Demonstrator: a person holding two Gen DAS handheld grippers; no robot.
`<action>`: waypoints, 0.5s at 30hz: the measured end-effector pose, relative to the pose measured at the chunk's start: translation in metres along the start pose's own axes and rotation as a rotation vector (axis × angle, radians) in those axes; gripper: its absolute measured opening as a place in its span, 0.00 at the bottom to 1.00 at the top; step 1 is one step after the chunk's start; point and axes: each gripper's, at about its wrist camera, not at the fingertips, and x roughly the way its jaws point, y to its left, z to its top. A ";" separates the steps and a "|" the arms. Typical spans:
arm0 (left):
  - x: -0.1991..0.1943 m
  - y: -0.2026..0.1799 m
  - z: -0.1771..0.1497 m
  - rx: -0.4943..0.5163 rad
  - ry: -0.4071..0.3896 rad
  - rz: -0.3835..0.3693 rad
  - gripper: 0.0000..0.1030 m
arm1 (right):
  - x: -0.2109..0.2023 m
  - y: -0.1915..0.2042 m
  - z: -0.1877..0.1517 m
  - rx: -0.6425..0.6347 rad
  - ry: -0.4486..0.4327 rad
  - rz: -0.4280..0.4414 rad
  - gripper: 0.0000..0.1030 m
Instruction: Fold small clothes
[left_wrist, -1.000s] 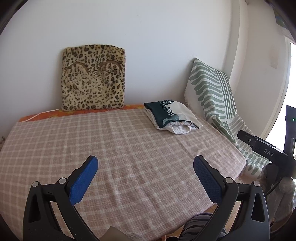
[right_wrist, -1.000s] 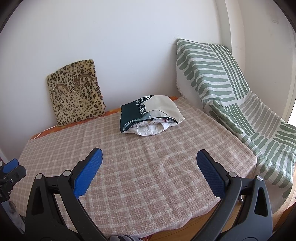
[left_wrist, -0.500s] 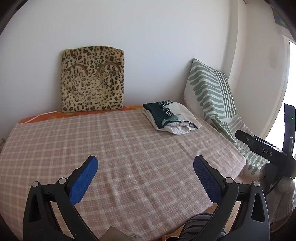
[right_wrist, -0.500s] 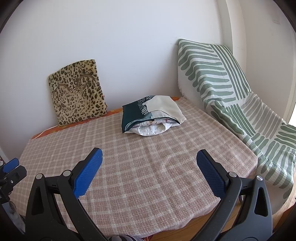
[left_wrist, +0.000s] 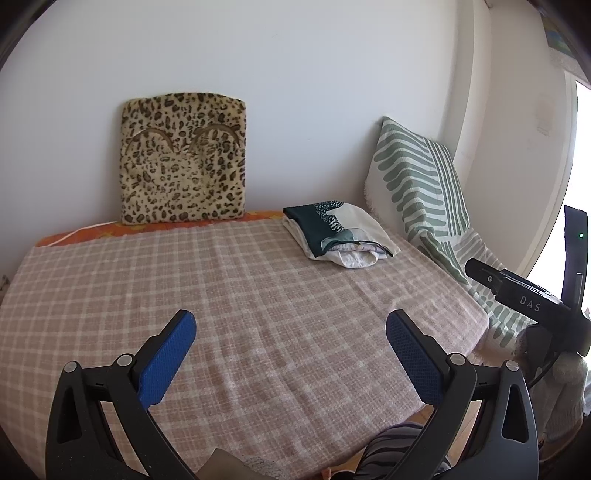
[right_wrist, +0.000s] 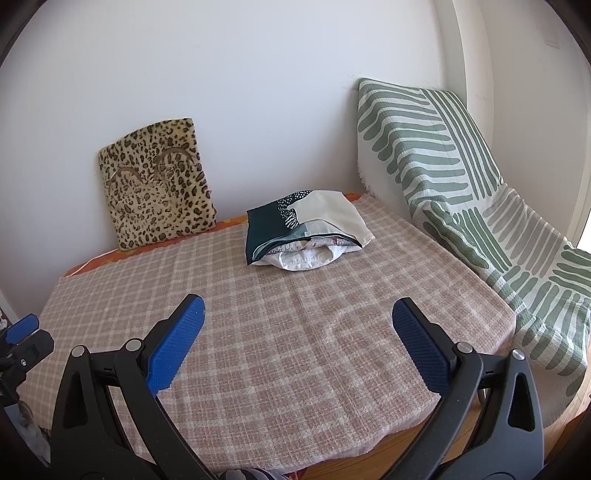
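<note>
A white wall (left_wrist: 295, 66) backs a table (left_wrist: 258, 295) draped in a pink-and-white checked cloth (right_wrist: 295, 332), with an orange edge showing along its far side. To the right, a white throw with green leaf stripes (right_wrist: 461, 177) hangs over a seat and runs down past the table's right edge. Propped upright against the wall at the far left stands a leopard-print cushion (left_wrist: 183, 157), its base resting on the orange strip. The small stack of folded clothes (right_wrist: 306, 230) lies on the cloth at the far side, right of the cushion and just beside the striped throw; a piece in dark teal and cream covers the top, with white and patterned layers showing at the near edge beneath it. Both tools hover over the near part of the table, well apart from the stack. The left tongs (left_wrist: 291, 332) are spread wide and hold nothing, their blue ribbed pads (left_wrist: 166, 358) facing inward above bare checked cloth. The right tongs (right_wrist: 297, 325) are likewise spread wide and empty. In the left wrist view the black body of the right tool, lettered "DAS", juts in at the right edge; in the right wrist view a blue pad of the left tool shows at the far left edge.
</note>
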 end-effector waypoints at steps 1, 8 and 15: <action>0.000 0.000 0.001 -0.002 0.001 -0.003 0.99 | 0.000 0.000 0.000 0.000 -0.001 0.000 1.00; -0.001 -0.002 0.001 -0.001 0.000 -0.005 0.99 | 0.000 0.001 -0.001 0.003 -0.001 0.000 1.00; -0.001 -0.003 0.001 -0.002 -0.002 -0.007 0.99 | 0.000 0.002 -0.001 0.004 0.000 0.000 1.00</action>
